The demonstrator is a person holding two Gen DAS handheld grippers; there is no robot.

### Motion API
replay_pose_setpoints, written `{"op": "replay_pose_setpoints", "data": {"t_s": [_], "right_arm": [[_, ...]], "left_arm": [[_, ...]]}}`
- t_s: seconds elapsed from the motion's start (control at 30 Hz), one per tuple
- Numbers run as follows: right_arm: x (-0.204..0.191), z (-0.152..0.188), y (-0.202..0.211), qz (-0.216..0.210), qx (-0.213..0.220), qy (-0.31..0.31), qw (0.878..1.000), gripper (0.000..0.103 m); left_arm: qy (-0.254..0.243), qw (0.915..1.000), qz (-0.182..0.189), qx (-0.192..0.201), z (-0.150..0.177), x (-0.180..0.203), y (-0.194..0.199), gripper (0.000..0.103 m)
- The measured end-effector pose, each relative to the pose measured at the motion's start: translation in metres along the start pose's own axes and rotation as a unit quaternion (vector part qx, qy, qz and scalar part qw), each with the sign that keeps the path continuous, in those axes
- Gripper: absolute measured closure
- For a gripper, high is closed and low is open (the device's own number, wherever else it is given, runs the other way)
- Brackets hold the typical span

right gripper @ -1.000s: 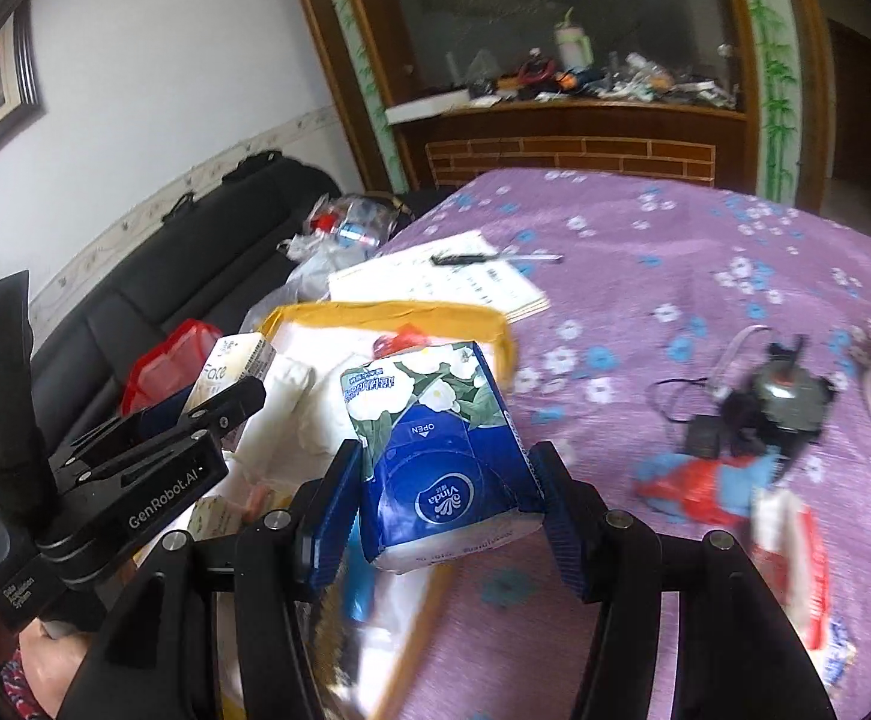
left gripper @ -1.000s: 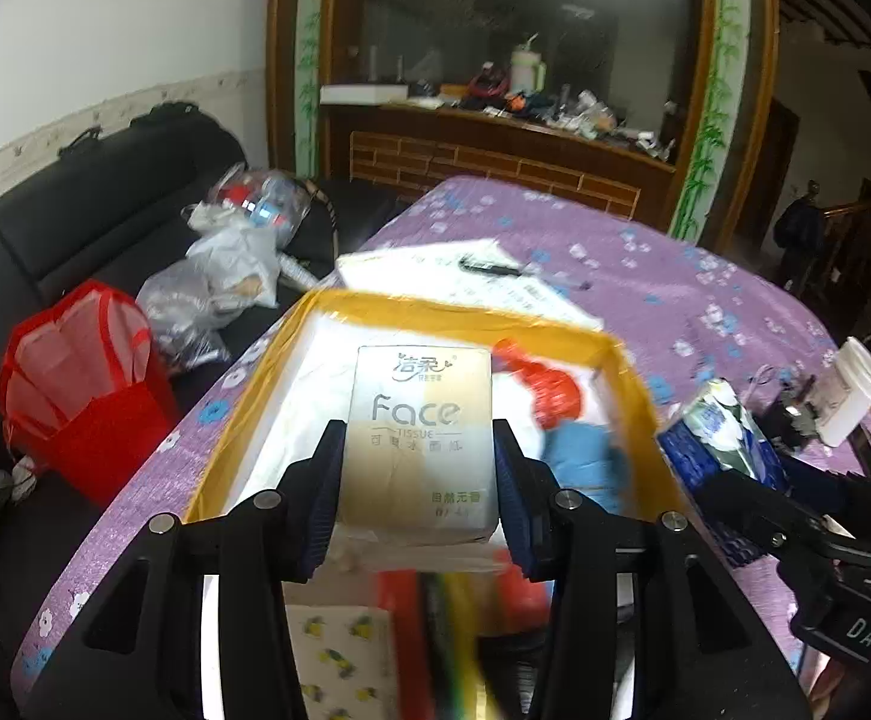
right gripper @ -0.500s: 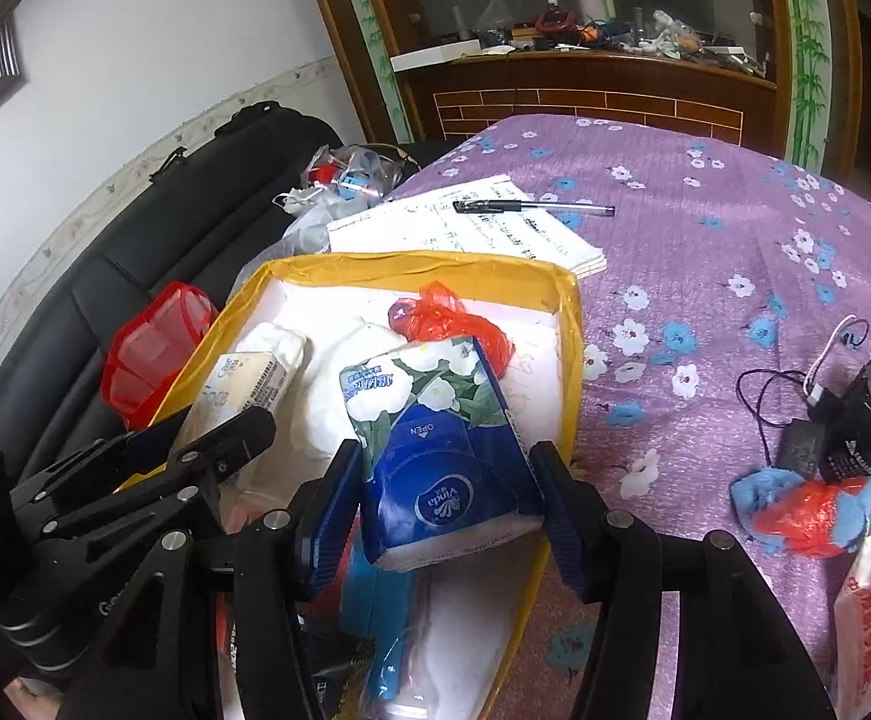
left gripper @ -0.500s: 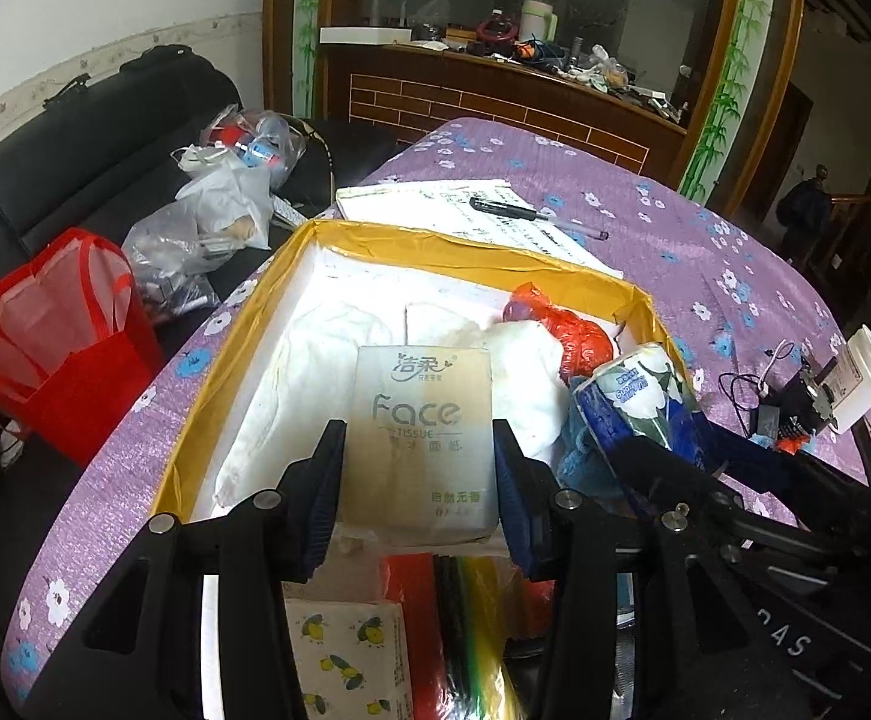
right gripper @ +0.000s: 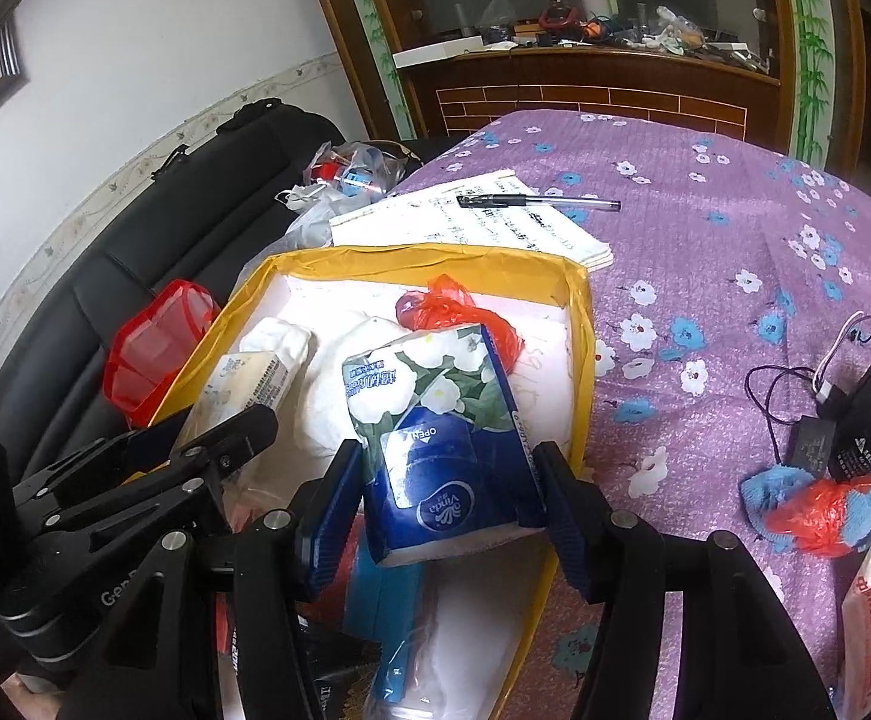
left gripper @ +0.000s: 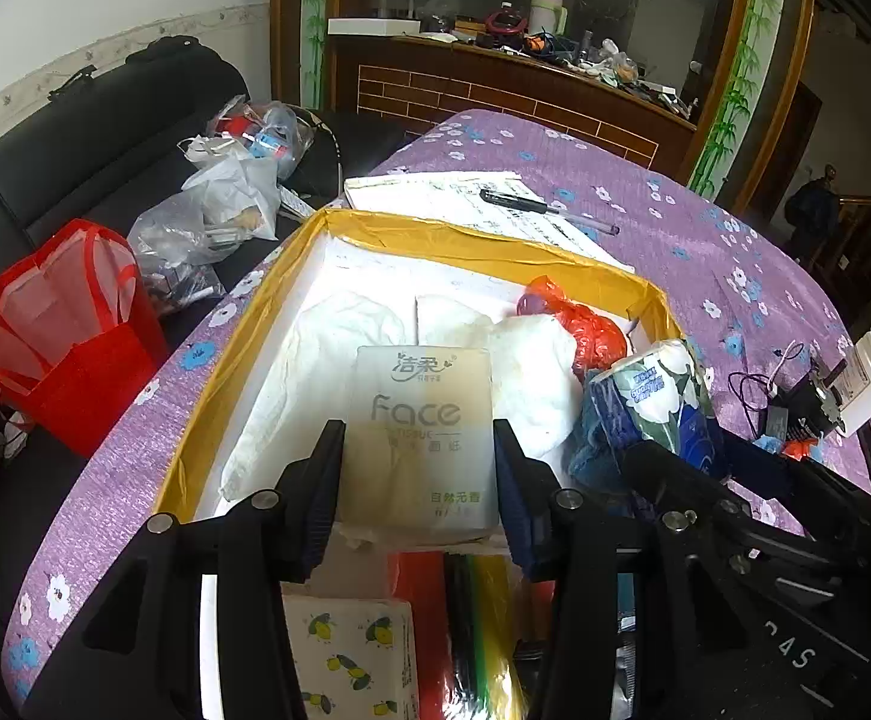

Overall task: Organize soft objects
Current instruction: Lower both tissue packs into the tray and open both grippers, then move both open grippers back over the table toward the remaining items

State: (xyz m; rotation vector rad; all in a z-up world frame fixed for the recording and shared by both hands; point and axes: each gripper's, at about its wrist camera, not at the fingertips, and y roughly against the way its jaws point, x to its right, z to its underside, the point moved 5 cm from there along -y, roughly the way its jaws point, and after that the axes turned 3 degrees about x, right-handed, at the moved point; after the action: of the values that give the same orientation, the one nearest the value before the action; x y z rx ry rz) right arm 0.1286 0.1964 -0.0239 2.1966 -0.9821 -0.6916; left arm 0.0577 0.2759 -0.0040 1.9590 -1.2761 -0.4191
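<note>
Left tool [left gripper: 417, 468] clamps a white Face tissue pack [left gripper: 420, 438] above the yellow-rimmed box [left gripper: 483, 243] (already crowded). Right tool [right gripper: 444, 498], jaws opening, brackets a blue Vinda tissue pack [right gripper: 441, 438] there.

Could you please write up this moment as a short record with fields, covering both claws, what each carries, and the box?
left claw: closed on the white Face tissue pack, over the box
right claw: jaws opening, with the blue Vinda tissue pack between them
box: yellow-rimmed, open, on the purple flowered tablecloth
in the box: white cloths, red plastic bag
outside the box: papers with a pen, red and blue bundle
task status: both packs over the box, neither set down yet
</note>
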Motion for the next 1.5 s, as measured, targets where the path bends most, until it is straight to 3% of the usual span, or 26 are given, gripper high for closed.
{"op": "replay_pose_setpoints", "data": {"t_s": [0.23, 0.63, 0.93, 1.5], "right_arm": [[0.001, -0.002, 0.009, -0.011, 0.004, -0.010, 1.000, 0.043], [0.002, 0.000, 0.052, -0.034, 0.032, -0.017, 0.999, 0.043], [0.022, 0.006, 0.102, -0.042, 0.058, -0.027, 0.997, 0.043], [0.068, 0.031, 0.140, -0.029, 0.065, -0.038, 0.997, 0.039]], "left_arm": [[0.006, 1.0000, -0.002, 0.007, -0.001, -0.002, 0.003, 0.046], [0.005, 0.9994, 0.003, 0.034, -0.006, 0.003, 0.028, 0.046], [-0.018, 0.9980, 0.021, 0.057, -0.005, 0.036, 0.056, 0.046], [-0.049, 0.9971, 0.020, 0.055, 0.011, 0.068, 0.066, 0.046]]}}
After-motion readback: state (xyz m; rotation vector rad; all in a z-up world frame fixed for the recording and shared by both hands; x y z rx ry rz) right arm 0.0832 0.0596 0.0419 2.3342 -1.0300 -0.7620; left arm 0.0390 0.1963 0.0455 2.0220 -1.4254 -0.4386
